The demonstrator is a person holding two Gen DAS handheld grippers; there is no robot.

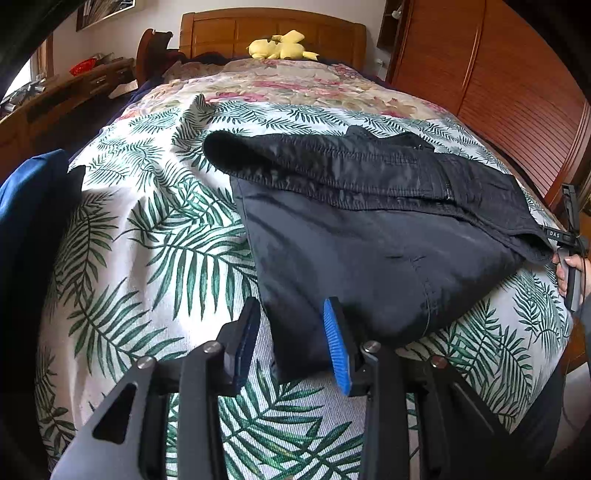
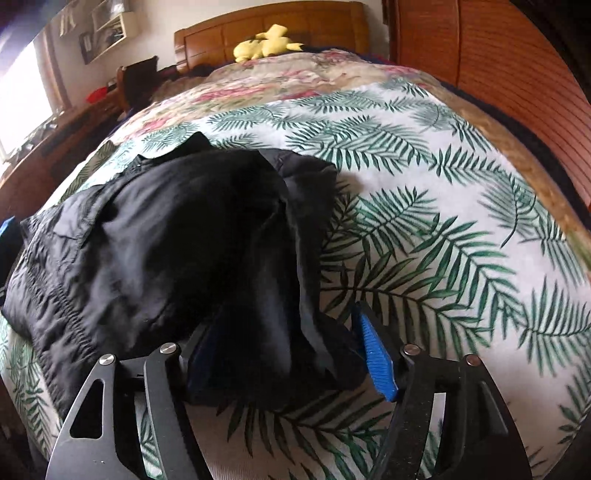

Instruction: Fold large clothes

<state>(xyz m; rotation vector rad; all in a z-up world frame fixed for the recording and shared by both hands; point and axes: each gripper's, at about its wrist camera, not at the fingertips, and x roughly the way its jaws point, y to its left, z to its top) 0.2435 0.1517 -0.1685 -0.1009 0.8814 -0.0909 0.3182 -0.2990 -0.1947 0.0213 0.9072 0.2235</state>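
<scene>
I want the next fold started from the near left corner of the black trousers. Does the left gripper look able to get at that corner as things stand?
Probably yes. The left gripper is open with the near corner of the black trousers lying between its fingers on the leaf-print bedspread, and nothing else lies in the way.

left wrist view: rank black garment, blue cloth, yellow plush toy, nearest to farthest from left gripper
1. black garment: its near corner lies between the open fingers of the left gripper.
2. blue cloth: at the left edge, farther off.
3. yellow plush toy: at the far end, by the headboard.
</scene>
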